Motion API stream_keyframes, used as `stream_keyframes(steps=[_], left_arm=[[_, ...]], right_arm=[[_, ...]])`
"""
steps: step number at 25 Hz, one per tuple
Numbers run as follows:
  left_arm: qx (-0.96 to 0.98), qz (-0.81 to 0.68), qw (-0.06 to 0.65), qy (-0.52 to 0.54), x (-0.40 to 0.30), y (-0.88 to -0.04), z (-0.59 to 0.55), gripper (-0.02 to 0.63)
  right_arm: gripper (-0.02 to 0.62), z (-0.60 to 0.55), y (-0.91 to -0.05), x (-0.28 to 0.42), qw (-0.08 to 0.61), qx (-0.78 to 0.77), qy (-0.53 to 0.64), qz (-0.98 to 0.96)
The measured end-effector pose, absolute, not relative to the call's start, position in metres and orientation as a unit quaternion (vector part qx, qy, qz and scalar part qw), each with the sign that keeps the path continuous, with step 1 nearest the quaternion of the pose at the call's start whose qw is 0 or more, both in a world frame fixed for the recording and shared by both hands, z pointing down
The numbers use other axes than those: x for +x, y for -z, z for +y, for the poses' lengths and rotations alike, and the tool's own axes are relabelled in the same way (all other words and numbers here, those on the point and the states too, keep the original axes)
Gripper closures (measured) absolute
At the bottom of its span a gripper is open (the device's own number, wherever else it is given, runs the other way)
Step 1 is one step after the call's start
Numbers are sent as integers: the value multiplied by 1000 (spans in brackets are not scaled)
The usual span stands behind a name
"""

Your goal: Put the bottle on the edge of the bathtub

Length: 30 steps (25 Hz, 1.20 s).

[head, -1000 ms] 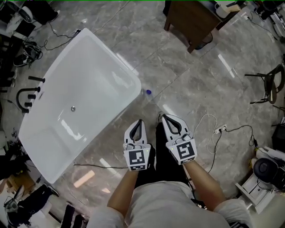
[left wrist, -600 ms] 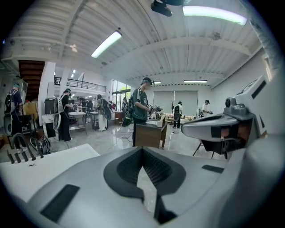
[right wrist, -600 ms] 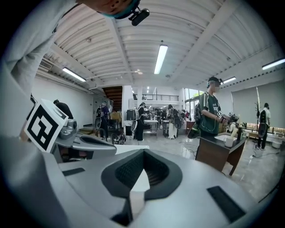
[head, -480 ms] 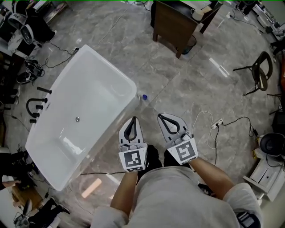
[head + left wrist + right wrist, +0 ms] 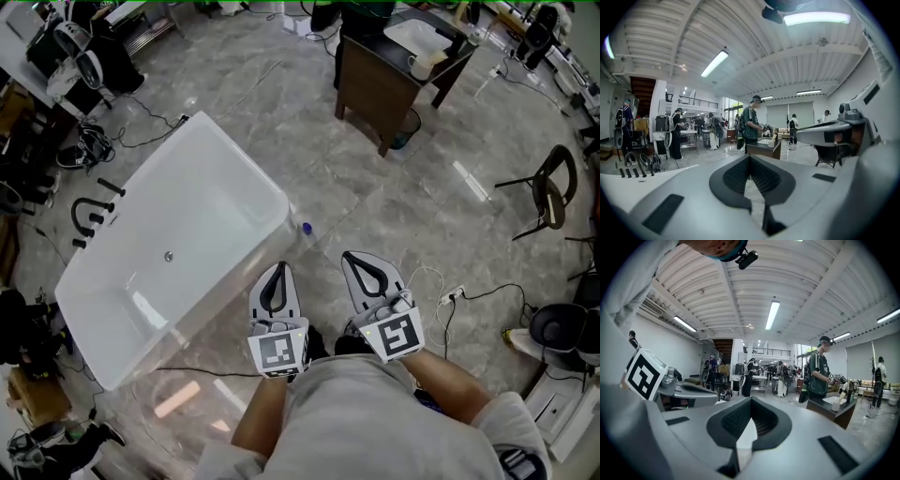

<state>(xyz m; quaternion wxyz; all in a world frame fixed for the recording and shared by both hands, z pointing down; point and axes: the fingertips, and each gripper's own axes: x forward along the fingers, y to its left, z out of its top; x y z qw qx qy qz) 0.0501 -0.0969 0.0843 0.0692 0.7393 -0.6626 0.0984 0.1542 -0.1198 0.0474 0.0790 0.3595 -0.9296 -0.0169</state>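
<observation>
At the left edge of the head view, a set of black, curved tap fittings (image 5: 89,214) is seen on the floor just beside the bathtub (image 5: 216,164). The bathtub is a glossy white rounded rectangle, set diagonally across the left half of the frame on grey, veined, polished stone floor (image 5: 309,122). The bottle (image 5: 305,228), small and pale with a blue cap, is found on the floor just beside the tub's right-hand corner, not on the rim; whether it is upright cannot be told. Below centre, the left gripper (image 5: 277,272) is held with its grey jaws brought together on nothing, their ribbed black pads enclosing a teardrop-shaped gap. Just right of it, the right gripper (image 5: 356,262) is likewise closed and empty, and both are well apart from the bottle. At upper centre-right a dark wooden cabinet (image 5: 375,89) with a white basin is seen. A thin white cable (image 5: 433,272) is looped on the floor at lower right, and a dark curved-back chair (image 5: 548,192) stands at the right edge.
</observation>
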Motion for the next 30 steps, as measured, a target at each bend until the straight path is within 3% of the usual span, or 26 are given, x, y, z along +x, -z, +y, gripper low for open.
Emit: stream_keyframes(steps=[7,30], left_arm=[[723,-682,58,-94,57,-68,-69,595],[729,-677,54,-84,46,-62,-33,595]], right_arm=[[589,-101,-35,173,67,364,27,-929],[589,-71,-40,138,66,341,14,-938]])
